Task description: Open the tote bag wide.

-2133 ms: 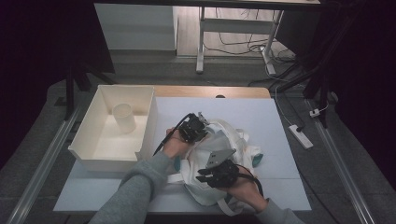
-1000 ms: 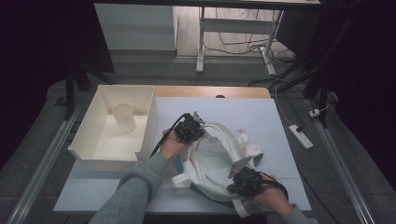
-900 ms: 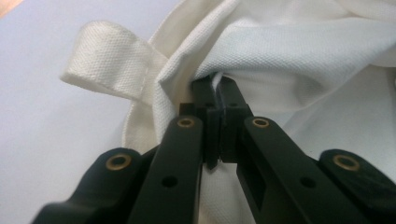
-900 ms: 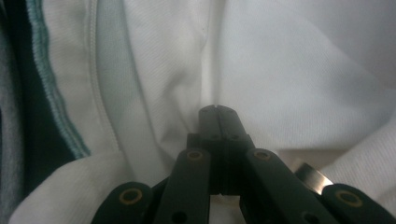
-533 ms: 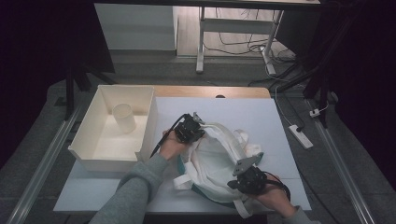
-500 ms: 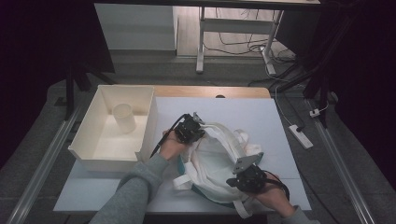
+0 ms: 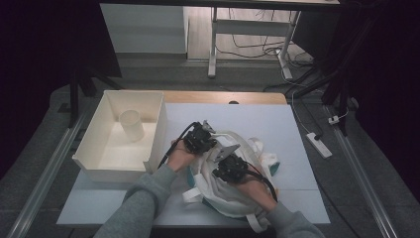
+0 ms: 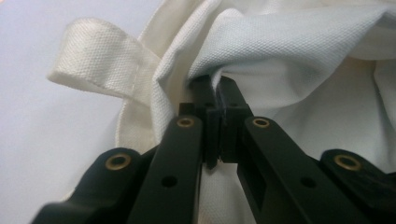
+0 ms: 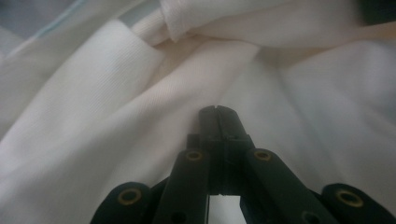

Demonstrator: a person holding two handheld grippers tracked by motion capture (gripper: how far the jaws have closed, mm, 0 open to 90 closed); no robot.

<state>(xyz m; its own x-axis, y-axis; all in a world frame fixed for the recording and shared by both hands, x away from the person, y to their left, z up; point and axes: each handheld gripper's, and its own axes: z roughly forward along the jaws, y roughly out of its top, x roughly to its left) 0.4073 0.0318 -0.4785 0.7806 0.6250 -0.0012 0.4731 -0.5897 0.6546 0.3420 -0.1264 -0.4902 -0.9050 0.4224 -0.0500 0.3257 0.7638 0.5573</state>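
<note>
The cloth bag (image 7: 233, 183) looks soft and light. The left hand-held gripper (image 8: 215, 91) pinches its edge at 10 o'clock; the right hand-held gripper (image 9: 218, 114) is closed, empty.

You are looking at one white cloth bag (image 7: 233, 193) lying on one tabletop (image 7: 277, 124), with two fabric straps (image 7: 194, 194) showing at its near edge. You are holding two tools, the left tool (image 7: 204, 135) and the right tool (image 7: 229, 166). One white bin (image 7: 156, 126) is sitting at the left, holding one white cup (image 7: 131, 124).
</note>
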